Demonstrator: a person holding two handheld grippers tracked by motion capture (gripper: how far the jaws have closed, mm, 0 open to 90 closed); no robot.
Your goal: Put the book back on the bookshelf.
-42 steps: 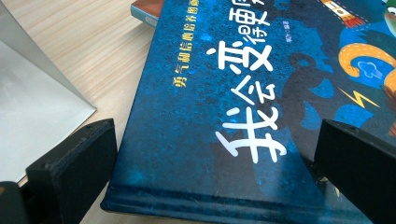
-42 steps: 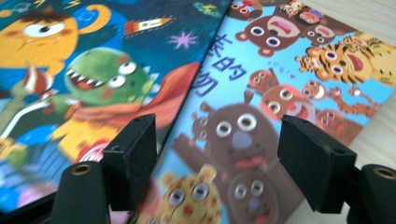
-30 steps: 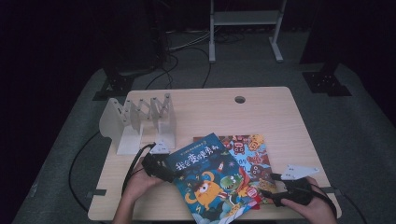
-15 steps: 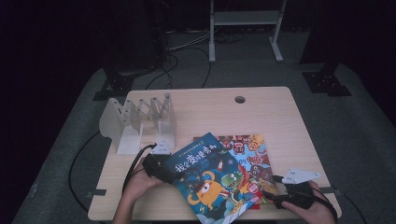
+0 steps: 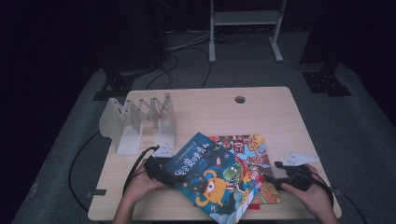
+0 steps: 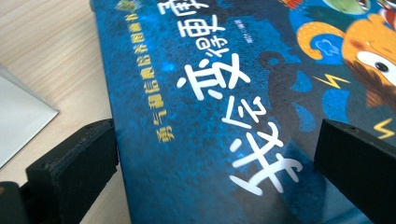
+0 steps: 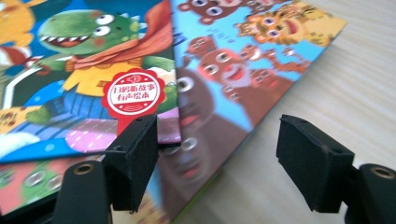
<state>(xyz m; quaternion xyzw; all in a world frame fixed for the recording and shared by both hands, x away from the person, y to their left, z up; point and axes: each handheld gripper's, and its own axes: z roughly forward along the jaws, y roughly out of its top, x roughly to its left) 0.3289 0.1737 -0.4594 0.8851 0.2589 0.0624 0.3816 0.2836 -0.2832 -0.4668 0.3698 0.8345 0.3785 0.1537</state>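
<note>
Since a second ago, the right tongs [image 5: 273, 179] have slid in from the surface's right edge toward the books, and now sit at the lower right corner of the bear-and-tiger book [image 5: 252, 156]. Their jaws stand apart: in the right gripper view that book's corner [image 7: 233, 107] lies between them, one pad over the cover near the red seal, the other over bare wood, neither pressing. The left tongs [image 5: 161, 171] have kept their place at the left edge of the blue monster book [image 5: 210, 179], and both books lie as they did.

In the left gripper view the jaws are spread wide, one pad on the wood just beside the blue monster book's spine edge [image 6: 210, 121], the other over the cover; I cannot tell whether they touch it.

The blue book lies tilted on top of the other one, its lower corner reaching the surface's near edge [image 5: 154, 215]. The white folding rack [image 5: 140, 122] stands at the left rear, just behind the left hand [image 5: 140, 184]. The far half of the surface [image 5: 224, 112], around the cable hole [image 5: 240, 99], lies open.
</note>
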